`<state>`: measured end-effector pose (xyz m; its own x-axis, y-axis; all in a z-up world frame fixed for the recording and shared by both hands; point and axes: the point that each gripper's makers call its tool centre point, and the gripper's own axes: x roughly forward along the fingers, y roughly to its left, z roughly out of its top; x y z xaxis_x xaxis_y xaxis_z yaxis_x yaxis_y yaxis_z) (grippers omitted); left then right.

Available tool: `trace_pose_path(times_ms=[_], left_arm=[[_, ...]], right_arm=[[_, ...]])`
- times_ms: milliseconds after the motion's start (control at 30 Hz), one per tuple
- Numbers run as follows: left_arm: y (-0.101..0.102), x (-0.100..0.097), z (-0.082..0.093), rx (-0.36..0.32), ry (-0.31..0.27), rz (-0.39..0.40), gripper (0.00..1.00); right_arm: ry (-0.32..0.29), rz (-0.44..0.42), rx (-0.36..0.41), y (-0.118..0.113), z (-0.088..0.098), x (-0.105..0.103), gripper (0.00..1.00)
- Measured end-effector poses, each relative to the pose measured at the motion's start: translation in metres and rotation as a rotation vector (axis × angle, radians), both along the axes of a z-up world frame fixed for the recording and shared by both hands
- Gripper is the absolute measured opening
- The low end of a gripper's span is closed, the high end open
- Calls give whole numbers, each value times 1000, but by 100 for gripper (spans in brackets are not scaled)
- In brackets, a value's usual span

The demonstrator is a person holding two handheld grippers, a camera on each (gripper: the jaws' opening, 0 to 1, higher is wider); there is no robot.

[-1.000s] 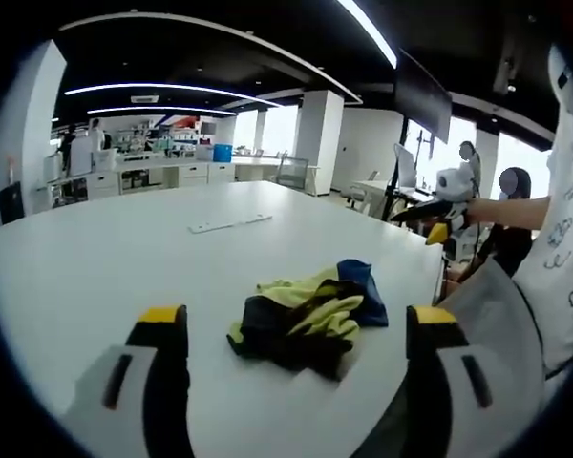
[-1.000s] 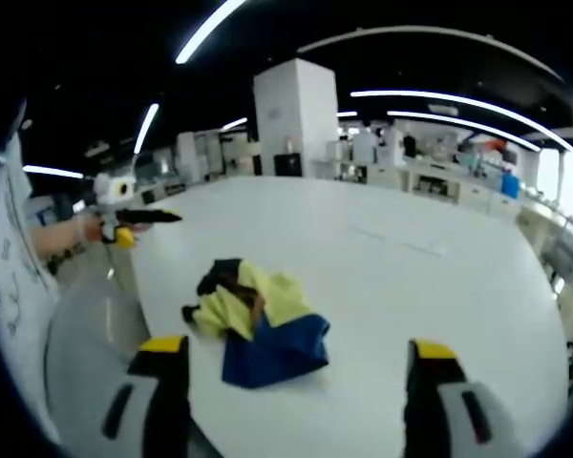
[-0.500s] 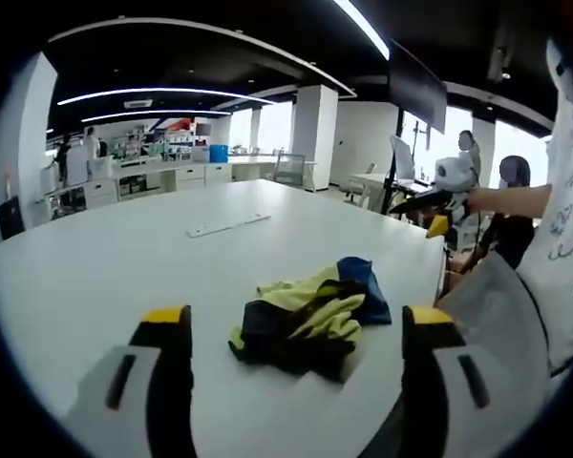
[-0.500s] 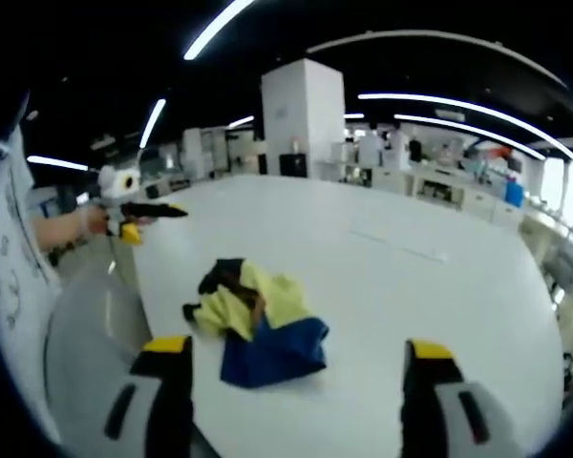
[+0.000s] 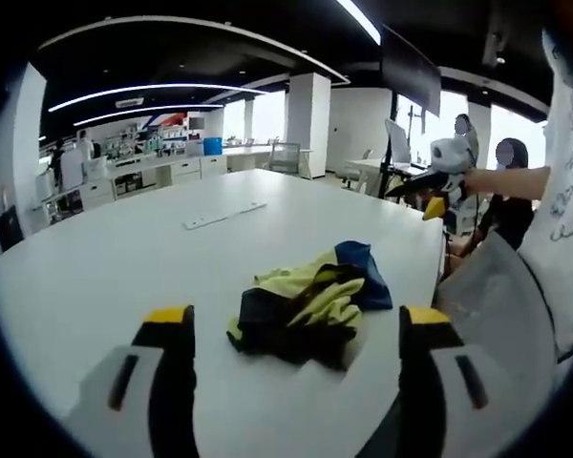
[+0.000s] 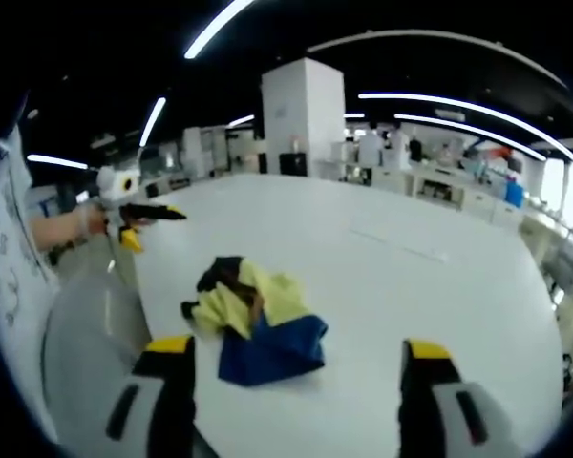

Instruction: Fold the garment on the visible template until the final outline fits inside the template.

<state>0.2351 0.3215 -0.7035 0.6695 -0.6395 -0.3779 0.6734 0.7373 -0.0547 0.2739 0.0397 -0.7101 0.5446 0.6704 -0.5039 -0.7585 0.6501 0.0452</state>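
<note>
Garment (image 5: 306, 307) lay crumpled on table (image 5: 105, 267): soft, light, likely floppy; best pinched at an outer edge. Left gripper (image 5: 291, 329) and right gripper (image 6: 291, 353) spread wide, empty.

- Garment (image 5: 307, 307): crumpled heap on the tabletop (image 5: 124, 258), near its edge on the person's side.
- Flat strip (image 5: 223, 215): on the tabletop, well beyond the garment.
- Left gripper (image 5: 286, 334): before the garment, fingers (image 5: 167, 329) wide apart.
- Right gripper (image 6: 291, 358): before the garment from the opposite side, fingers (image 6: 422, 361) spread, clear of it.
</note>
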Motion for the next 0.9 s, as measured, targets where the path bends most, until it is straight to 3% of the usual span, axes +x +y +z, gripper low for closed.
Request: trace_pose_path(times_ms=[600, 667, 700, 767, 867, 900], left_arm=[[6, 6, -10, 10, 7, 20, 74], [10, 10, -16, 46, 1, 17, 69], [12, 12, -19, 99, -9, 10, 66], [4, 15, -13, 83, -41, -6, 57], [6, 25, -21, 180, -55, -28, 47], [5, 29, -23, 176, -56, -33, 45]], right_arm=[[-9, 13, -44, -4, -7, -1, 77], [-19, 26, -59, -2, -8, 0, 73], [-24, 41, -67, -1, -8, 0, 71], [-15, 77, -103, 2, -14, -1, 71], [-20, 126, -164, 8, -23, 0, 66], [-24, 136, -172, 10, -23, 0, 64]])
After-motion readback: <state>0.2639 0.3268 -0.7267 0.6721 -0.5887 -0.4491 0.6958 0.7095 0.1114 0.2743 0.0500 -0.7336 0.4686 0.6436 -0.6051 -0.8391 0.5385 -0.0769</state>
